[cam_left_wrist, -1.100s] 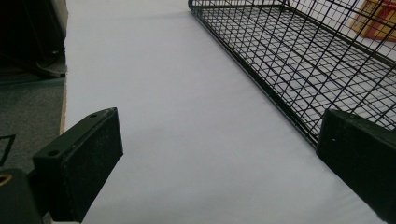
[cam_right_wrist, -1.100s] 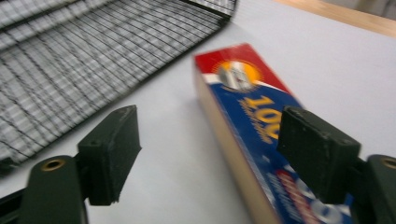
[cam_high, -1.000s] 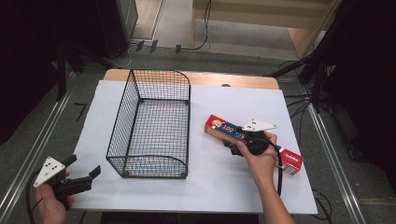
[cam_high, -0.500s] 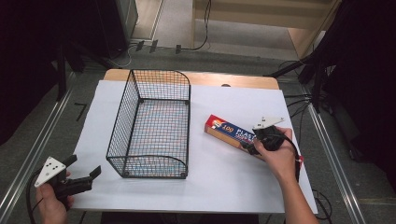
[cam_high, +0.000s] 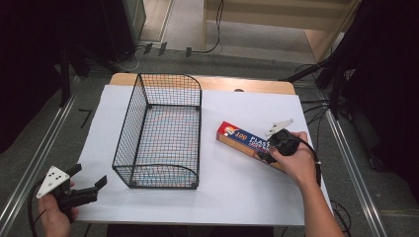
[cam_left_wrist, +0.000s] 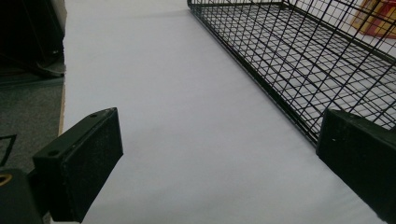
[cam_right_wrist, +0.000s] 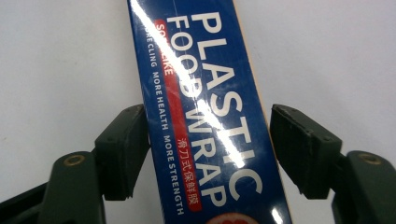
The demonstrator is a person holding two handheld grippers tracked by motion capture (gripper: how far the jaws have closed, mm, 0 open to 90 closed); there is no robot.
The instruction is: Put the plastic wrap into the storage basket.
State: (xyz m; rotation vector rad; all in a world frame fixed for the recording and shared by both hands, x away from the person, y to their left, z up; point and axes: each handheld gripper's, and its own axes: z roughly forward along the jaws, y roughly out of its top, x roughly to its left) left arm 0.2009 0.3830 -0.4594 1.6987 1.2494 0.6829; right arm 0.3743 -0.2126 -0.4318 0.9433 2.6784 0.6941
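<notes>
Since a second ago we have brought our right gripper (cam_high: 271, 150) down along the long blue cardboard box of plastic food wrap (cam_high: 242, 138), and its jaws now straddle the box, one pad touching its edge and the other just clear, so a grasp looks imminent. The box lies flat on the white table cover (cam_high: 237, 192), its long axis running straight ahead between those jaws, toward the black wire basket (cam_high: 160, 131). Our left gripper (cam_high: 86, 190) waits wide open and empty, the basket ahead to its right.

Wire basket (cam_high: 160, 133) blocks mid-table; both flanks open.
</notes>
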